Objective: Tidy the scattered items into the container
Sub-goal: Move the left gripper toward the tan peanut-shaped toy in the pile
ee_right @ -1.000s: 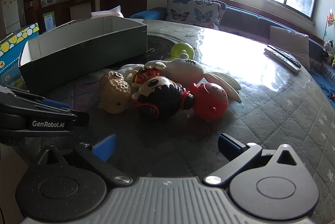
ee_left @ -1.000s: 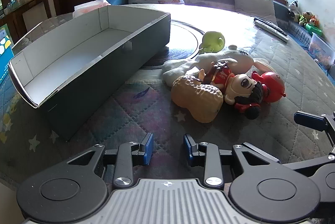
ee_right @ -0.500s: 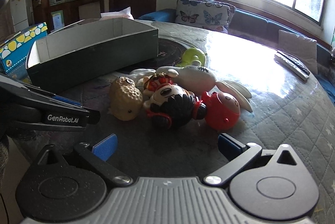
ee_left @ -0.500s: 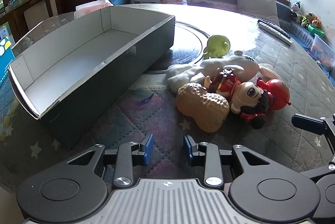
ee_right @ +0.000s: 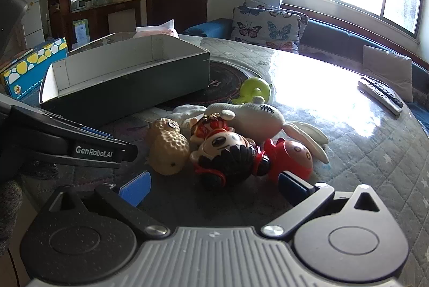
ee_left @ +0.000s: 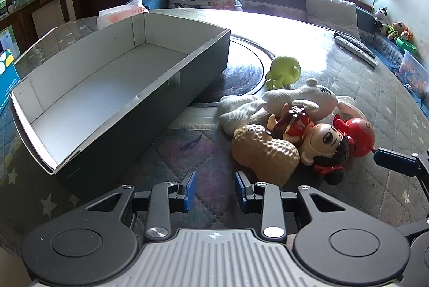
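Right wrist view: the right hand-held gripper (ee_right: pixel 213 186), wide open and empty, has closed in on the doll (ee_right: pixel 228 153) at centre frame. Left hand-held gripper (ee_left: pixel 214 186) hovers partly open, empty. The box (ee_left: pixel 171 78), upper left, holds nothing yet.

toy pile (ee_left: pixel 292 131) beside empty box (ee_left: pixel 112 88)
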Motion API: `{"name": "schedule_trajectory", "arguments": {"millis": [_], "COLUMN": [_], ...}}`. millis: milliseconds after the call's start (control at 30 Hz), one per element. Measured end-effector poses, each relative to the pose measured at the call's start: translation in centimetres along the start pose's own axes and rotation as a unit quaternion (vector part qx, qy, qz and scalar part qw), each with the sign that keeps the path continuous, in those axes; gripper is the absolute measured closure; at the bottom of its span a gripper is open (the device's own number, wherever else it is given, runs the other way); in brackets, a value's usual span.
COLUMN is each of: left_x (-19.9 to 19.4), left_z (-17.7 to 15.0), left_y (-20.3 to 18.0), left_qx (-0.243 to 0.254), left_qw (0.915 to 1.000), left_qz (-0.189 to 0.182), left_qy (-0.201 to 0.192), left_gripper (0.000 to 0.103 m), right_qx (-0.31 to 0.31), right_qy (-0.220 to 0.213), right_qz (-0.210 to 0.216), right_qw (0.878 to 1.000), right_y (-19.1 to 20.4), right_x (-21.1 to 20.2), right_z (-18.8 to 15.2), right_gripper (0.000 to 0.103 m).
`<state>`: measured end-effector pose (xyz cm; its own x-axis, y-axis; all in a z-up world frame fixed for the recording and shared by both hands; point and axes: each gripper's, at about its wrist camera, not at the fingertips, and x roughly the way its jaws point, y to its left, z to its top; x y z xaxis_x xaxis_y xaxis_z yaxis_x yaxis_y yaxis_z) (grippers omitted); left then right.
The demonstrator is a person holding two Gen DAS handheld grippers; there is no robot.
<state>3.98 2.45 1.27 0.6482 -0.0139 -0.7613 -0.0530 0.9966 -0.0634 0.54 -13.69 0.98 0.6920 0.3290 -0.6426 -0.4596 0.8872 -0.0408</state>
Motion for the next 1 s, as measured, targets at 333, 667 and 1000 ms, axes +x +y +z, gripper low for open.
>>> {"name": "schedule_trajectory", "arguments": {"millis": [333,667,1000], "left_x": [0.1,0.3,0.4], "left_z": [0.8,1.8,3.1], "left_y": [0.5,1.2,1.9], "left_qx": [-0.004,-0.008,-0.012], "left_qw": [1.0,1.0,0.9994], "left_qz": [0.0,-0.003,-0.033], "left_qy": [0.001,-0.002,0.0], "left_gripper": [0.069,0.069,0.069], "right_qx": [-0.018,-0.038,-0.054], "right_qy": [-0.004,-0.009,-0.012], "right_qz": [0.016,0.042,0.058], "right_qw": [1.0,0.998,0.997], "right_y": [1.1,2.6,3.4], "right_x": [0.2,0.4,0.9], "right_z": [0.9,1.8,2.5], "right_gripper": [0.004,0.009,0.02]}}
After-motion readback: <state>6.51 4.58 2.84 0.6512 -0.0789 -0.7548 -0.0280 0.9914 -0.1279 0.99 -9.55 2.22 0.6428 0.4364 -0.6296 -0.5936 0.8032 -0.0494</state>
